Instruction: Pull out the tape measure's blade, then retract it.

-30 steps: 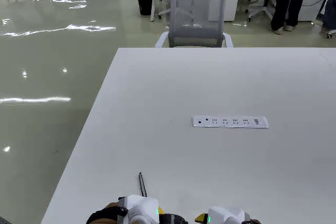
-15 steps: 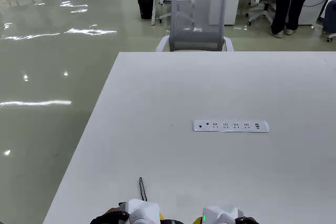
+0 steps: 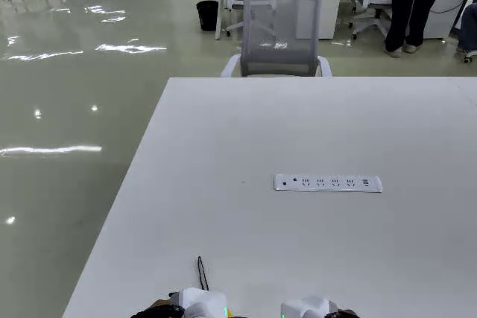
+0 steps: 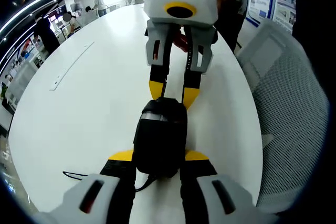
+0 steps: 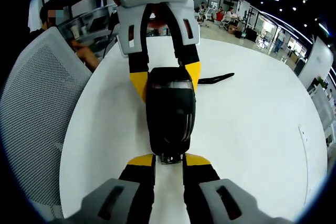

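Note:
A black tape measure (image 4: 160,135) lies low over the white table (image 3: 298,132), and my left gripper (image 4: 160,156) is shut on its case. No blade is drawn out. In the right gripper view the case (image 5: 169,114) points at me, its small metal hook between the yellow tips of my right gripper (image 5: 168,160). Those jaws stand close on either side of the hook, and I cannot make out whether they pinch it. The thin black wrist strap (image 3: 201,269) trails from the case onto the table. Both grippers' white tops peek in at the bottom of the head view.
A white power strip (image 3: 328,183) lies in the middle of the table. A grey mesh chair (image 3: 281,31) stands at the far edge, with a person (image 3: 417,5) standing behind it on the right. The table's left edge (image 3: 119,206) drops to glossy floor.
The head camera has tilted up, so the table and grippers sit lower in the picture. The strap lies where it was, and nothing else has visibly moved.

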{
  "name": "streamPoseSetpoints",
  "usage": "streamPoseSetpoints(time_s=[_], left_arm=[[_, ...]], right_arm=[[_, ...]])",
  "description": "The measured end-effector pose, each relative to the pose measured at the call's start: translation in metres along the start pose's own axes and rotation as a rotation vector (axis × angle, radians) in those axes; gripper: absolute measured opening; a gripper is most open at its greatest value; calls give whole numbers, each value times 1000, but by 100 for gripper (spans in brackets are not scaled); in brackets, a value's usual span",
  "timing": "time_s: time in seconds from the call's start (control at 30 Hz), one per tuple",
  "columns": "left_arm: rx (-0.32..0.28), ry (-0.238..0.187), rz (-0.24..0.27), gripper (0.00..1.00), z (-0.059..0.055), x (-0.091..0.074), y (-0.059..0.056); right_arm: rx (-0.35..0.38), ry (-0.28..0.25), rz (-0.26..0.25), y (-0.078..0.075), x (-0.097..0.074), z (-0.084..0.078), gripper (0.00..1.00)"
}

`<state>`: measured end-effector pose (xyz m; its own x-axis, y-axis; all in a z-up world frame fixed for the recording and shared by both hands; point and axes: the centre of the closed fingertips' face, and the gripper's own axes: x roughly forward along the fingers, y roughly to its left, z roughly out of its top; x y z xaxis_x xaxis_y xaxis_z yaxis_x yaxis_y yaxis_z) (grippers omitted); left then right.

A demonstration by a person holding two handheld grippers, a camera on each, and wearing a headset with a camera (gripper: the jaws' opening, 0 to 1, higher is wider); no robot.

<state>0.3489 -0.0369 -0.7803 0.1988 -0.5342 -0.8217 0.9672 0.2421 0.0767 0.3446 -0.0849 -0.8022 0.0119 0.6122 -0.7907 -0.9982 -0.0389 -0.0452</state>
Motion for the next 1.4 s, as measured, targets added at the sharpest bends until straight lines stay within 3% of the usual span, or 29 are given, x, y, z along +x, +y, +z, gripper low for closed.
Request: streamPoseSetpoints(time_s=[0.17, 0.3, 0.33, 0.4, 0.67, 1.4], left_arm=[[-3, 1, -1, 29, 0, 0, 0], [40, 37, 10, 30, -2, 4, 0], [57, 49, 14, 30, -3, 5, 0], [63, 55, 15, 31, -3, 8, -2], [50, 53, 5, 29, -4, 7, 0], [40, 76, -2, 29, -6, 8, -1]], right_arm=[[-18, 16, -11, 0, 4, -2, 19], [-65, 30, -24, 0, 4, -4, 18], [-92, 45, -63, -6, 2, -5, 15], [-88, 39, -31, -2, 3, -1, 14], [-69, 45, -31, -3, 2, -3, 14], [-105, 70, -32, -1, 2, -8, 13]])
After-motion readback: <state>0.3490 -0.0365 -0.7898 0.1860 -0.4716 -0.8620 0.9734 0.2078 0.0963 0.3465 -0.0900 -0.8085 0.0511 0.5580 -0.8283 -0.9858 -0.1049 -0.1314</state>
